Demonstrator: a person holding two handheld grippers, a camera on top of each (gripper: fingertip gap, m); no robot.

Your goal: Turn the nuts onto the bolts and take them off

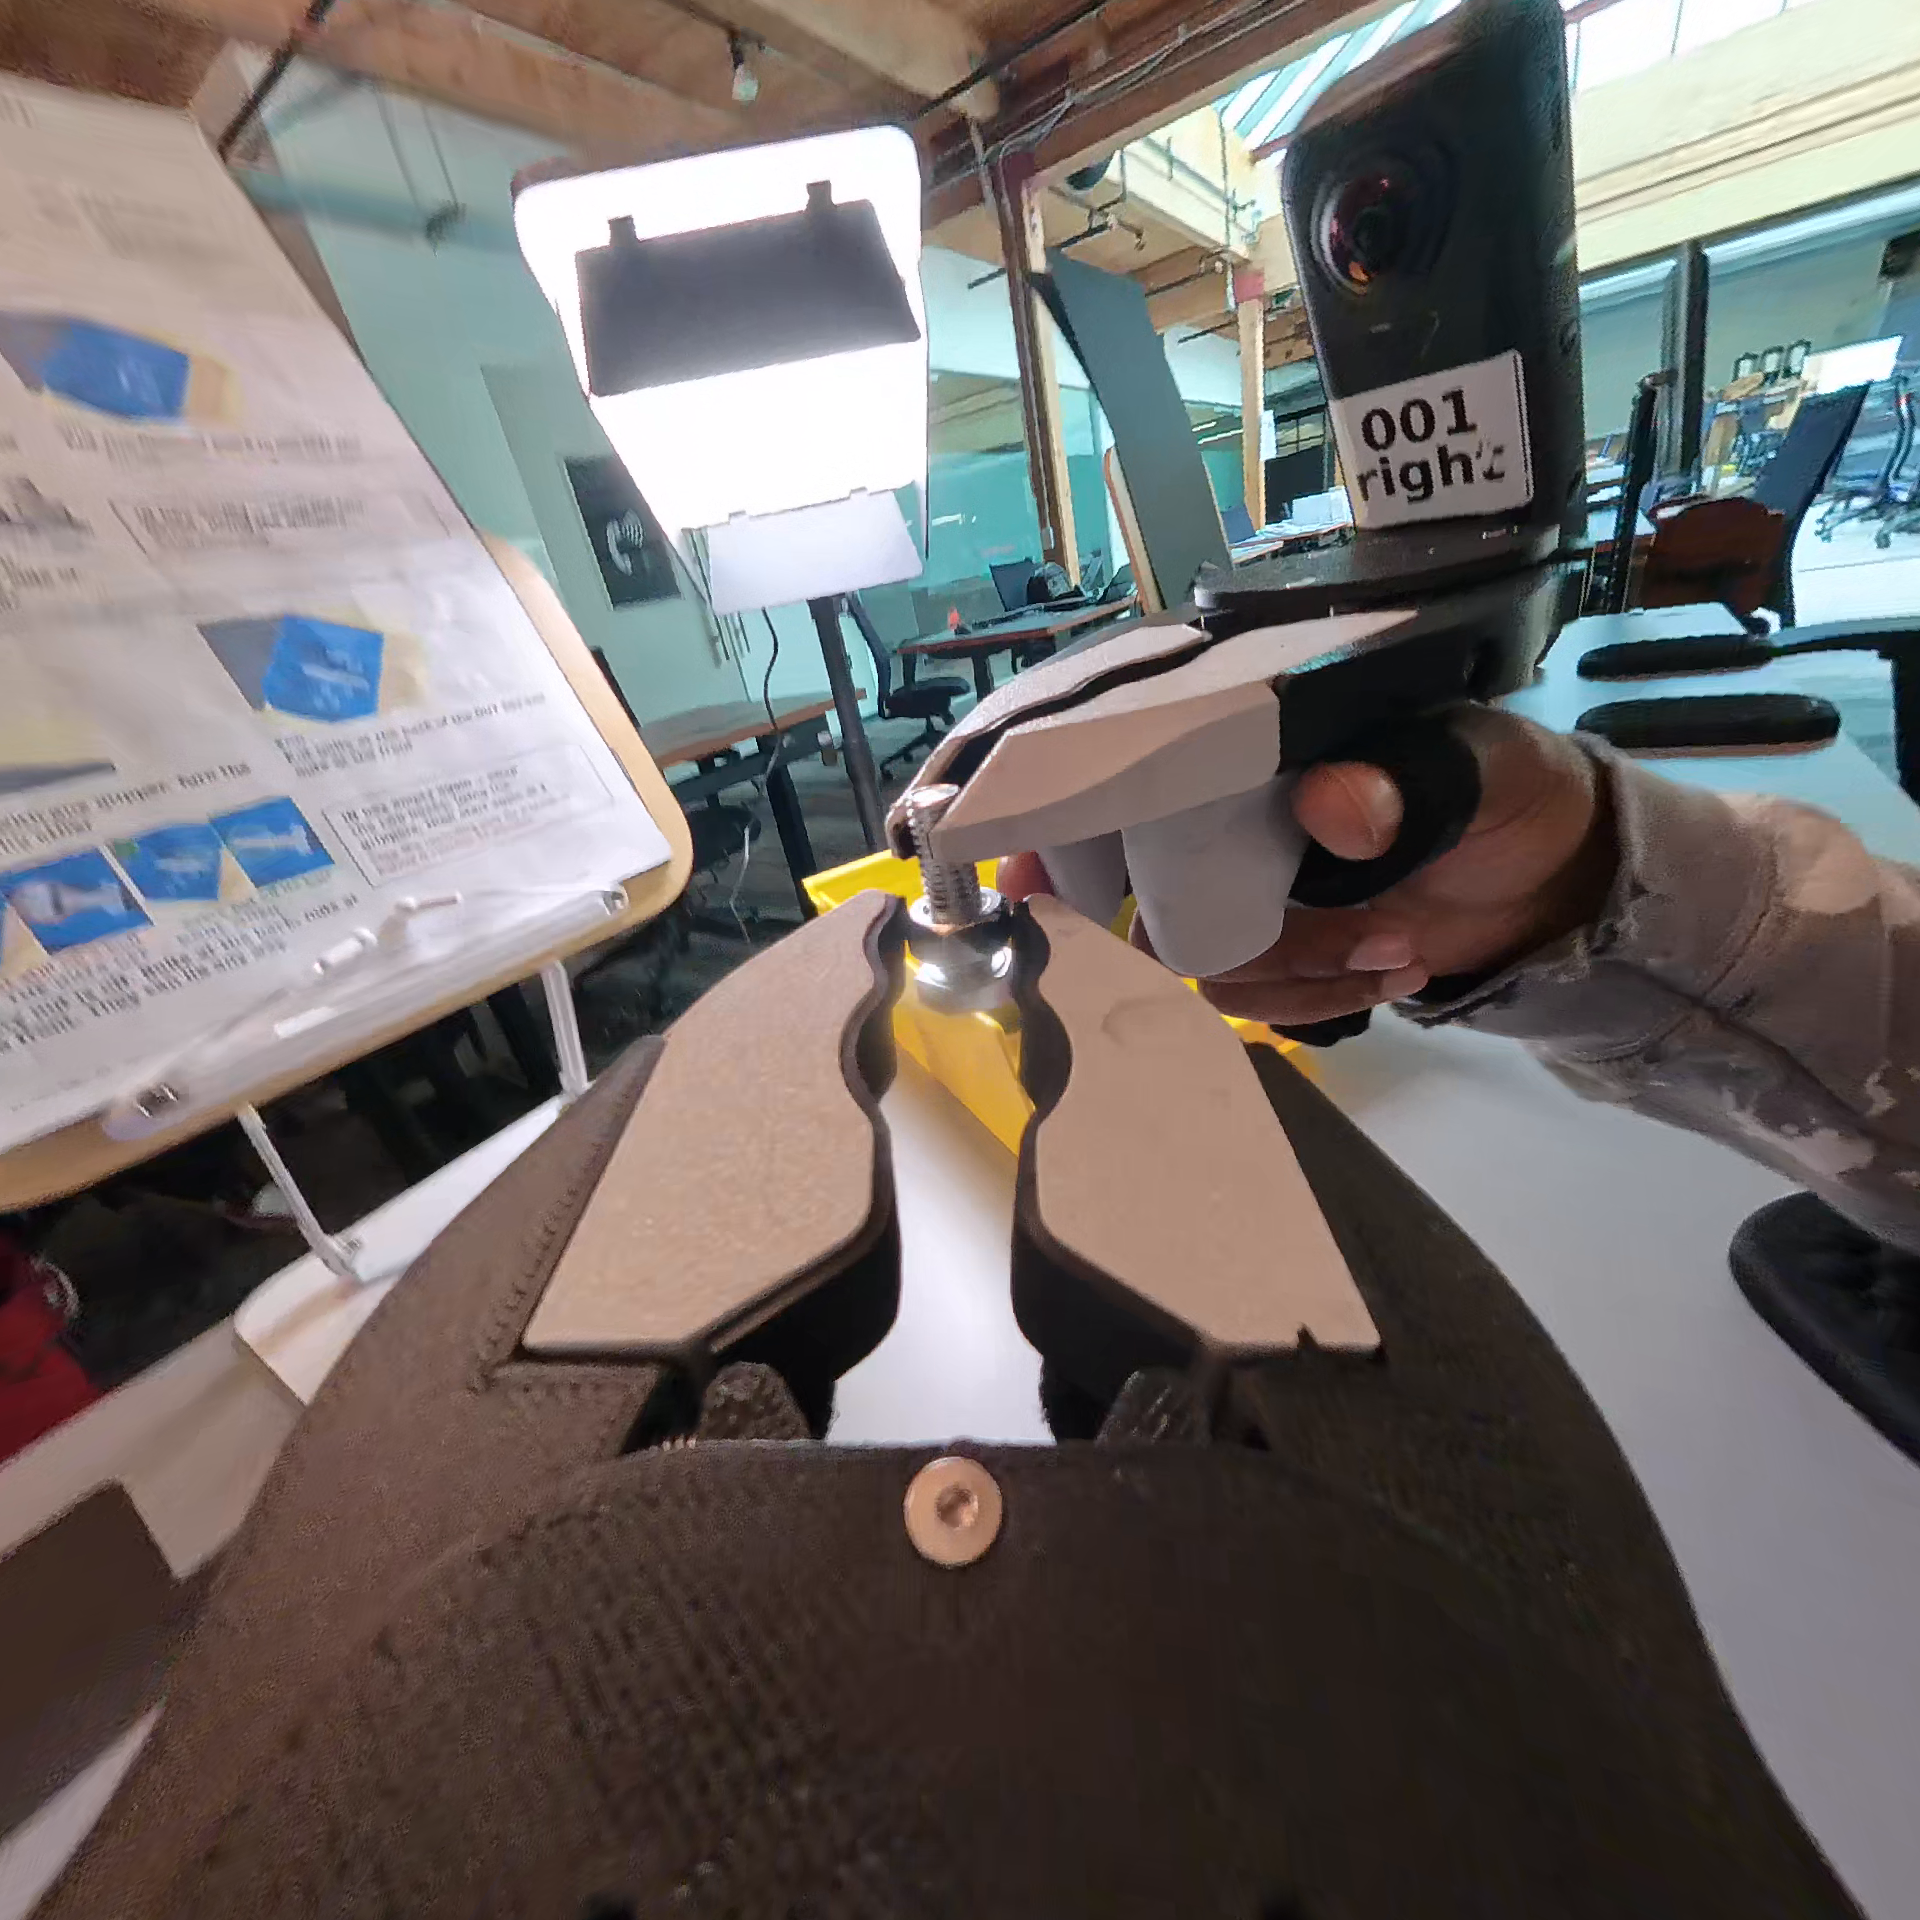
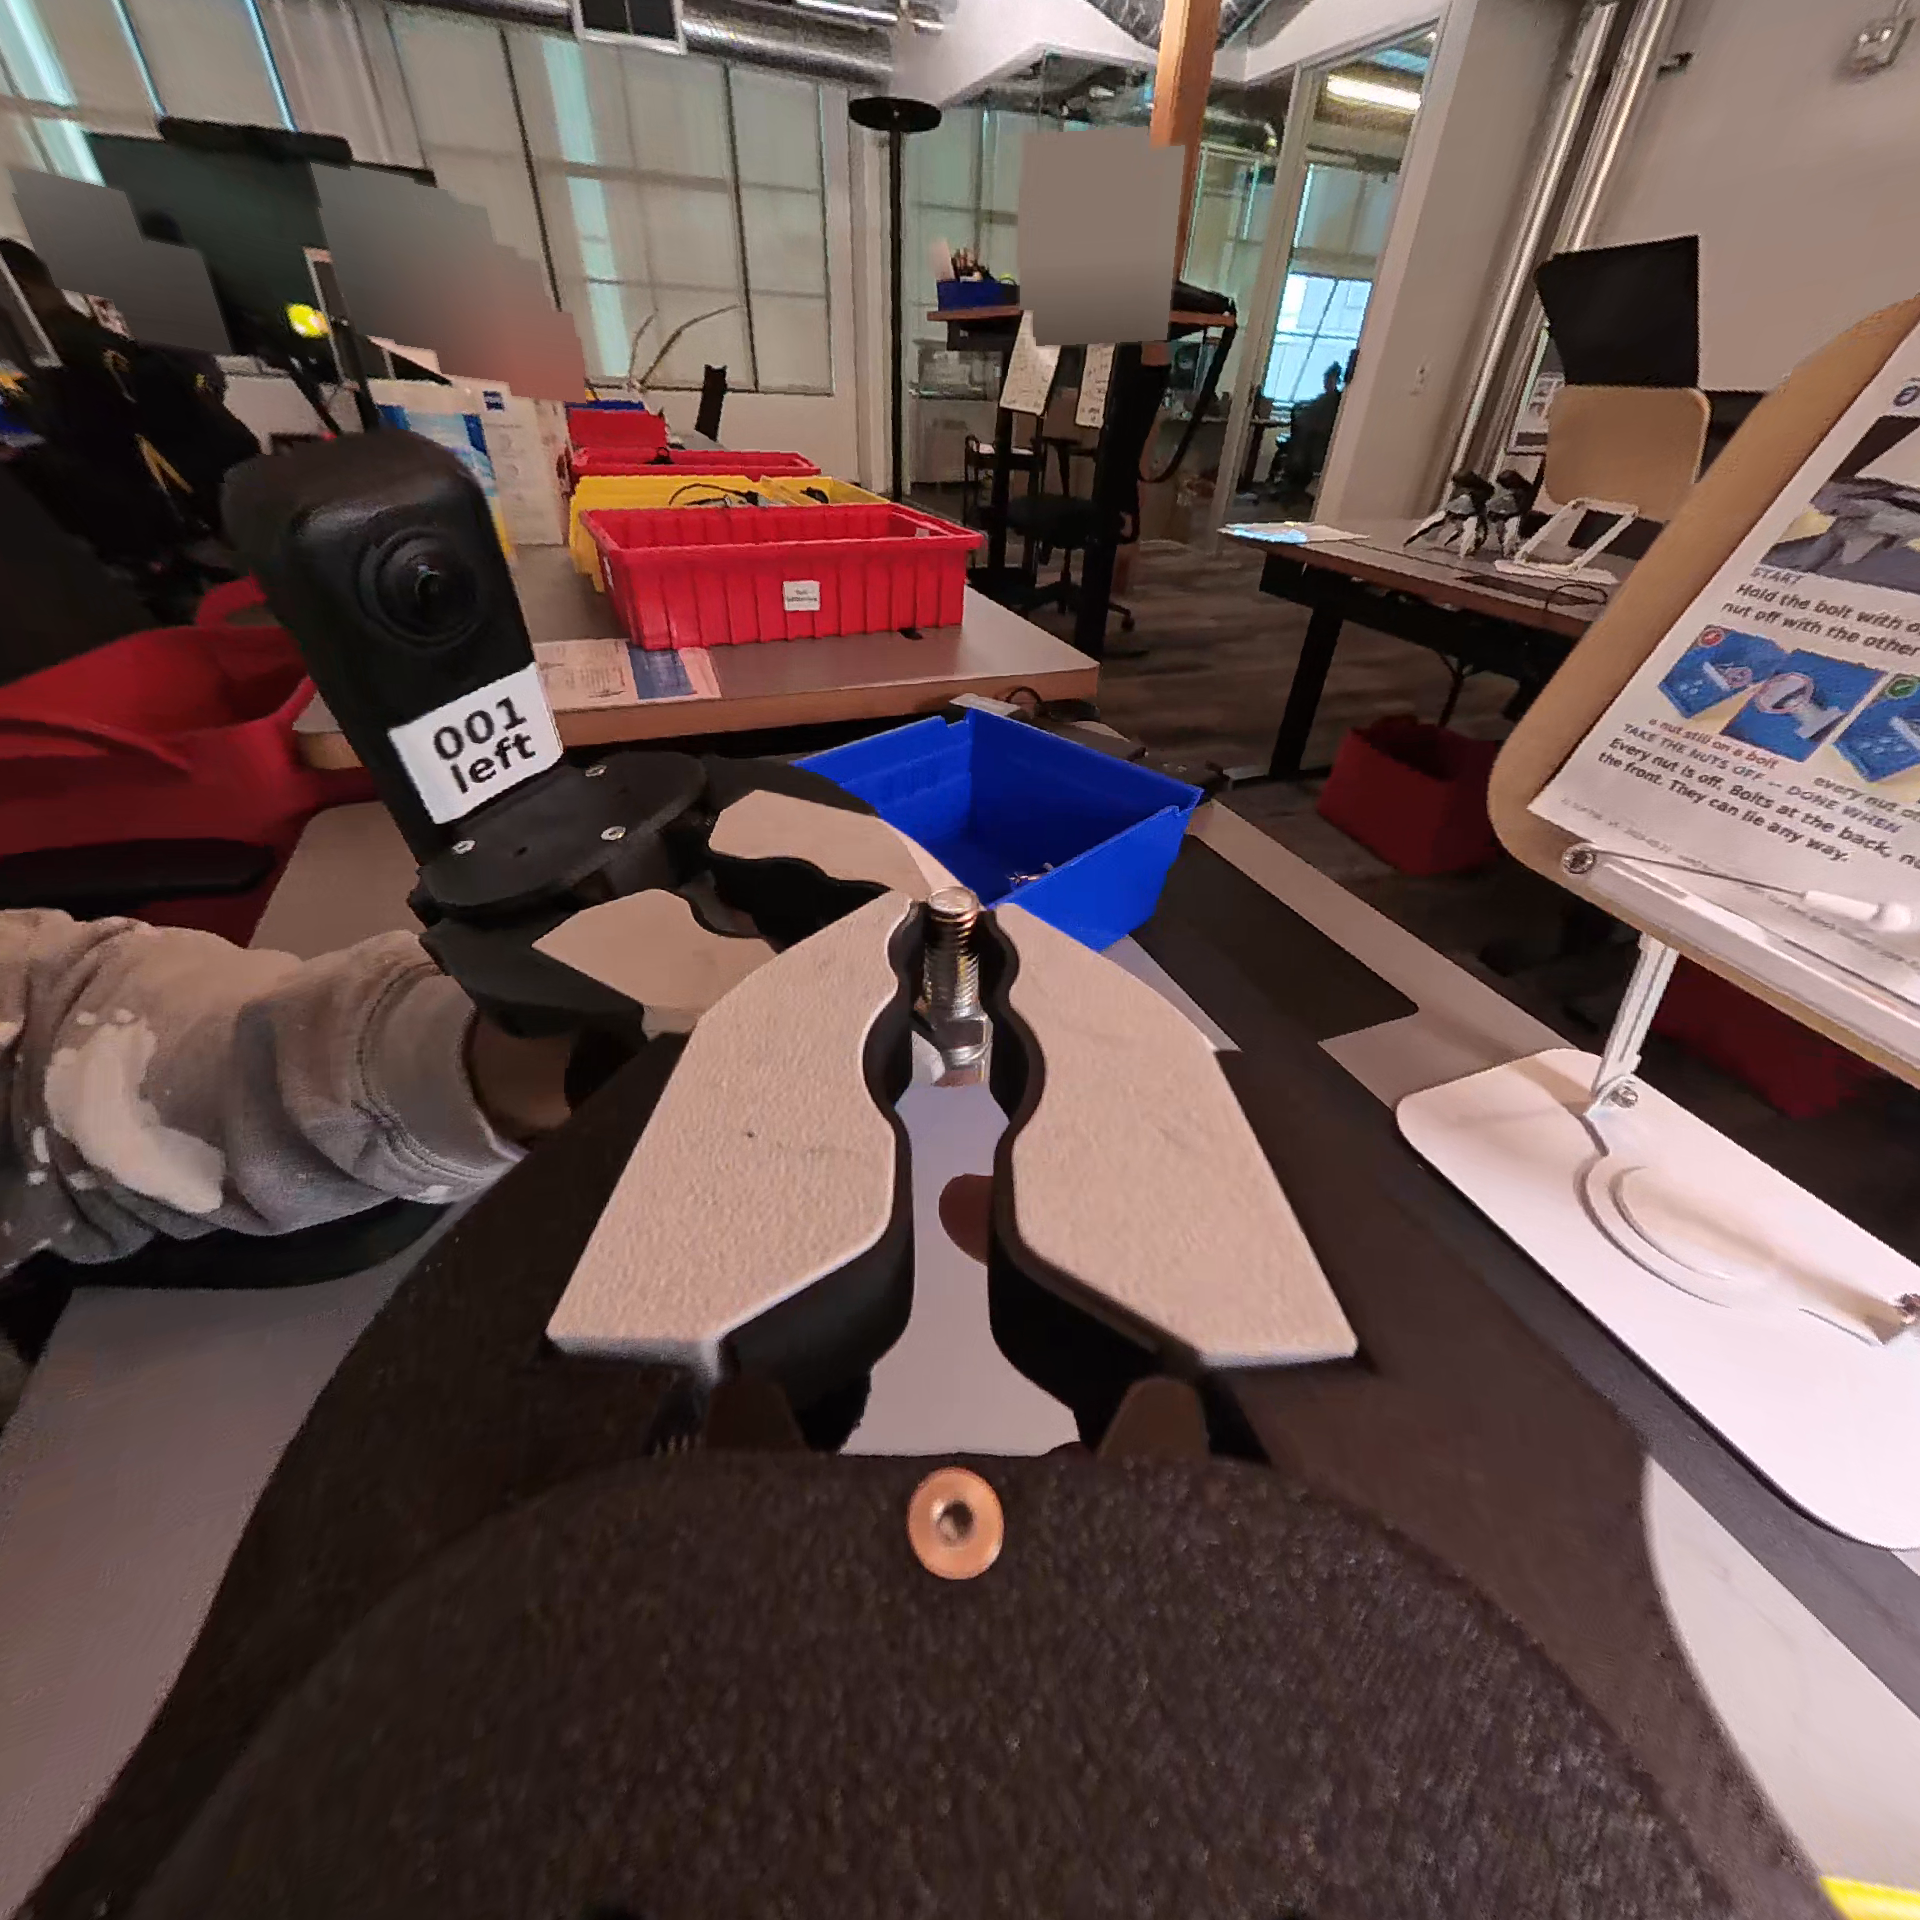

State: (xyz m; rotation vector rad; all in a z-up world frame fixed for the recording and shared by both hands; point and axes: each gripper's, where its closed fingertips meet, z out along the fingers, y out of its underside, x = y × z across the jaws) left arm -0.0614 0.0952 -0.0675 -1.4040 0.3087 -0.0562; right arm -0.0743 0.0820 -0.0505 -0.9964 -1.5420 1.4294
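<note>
Mid-frame in both views, the bolt (image 1: 940,868) is standing upright, held above the table. The right gripper (image 2: 951,961) is nearly closed, pinching its threaded shank; the left gripper (image 1: 958,951) is nearly closed, clamping the nut (image 1: 958,971). Steel: probably rigid, smooth, light. Best gripping the nut's flats, not the threads.

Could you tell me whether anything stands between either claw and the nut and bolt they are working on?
Nothing visible does. The left claw is already closed around the nut, and the right claw is closed on the bolt, whose threaded shank runs between them above the table.
</note>
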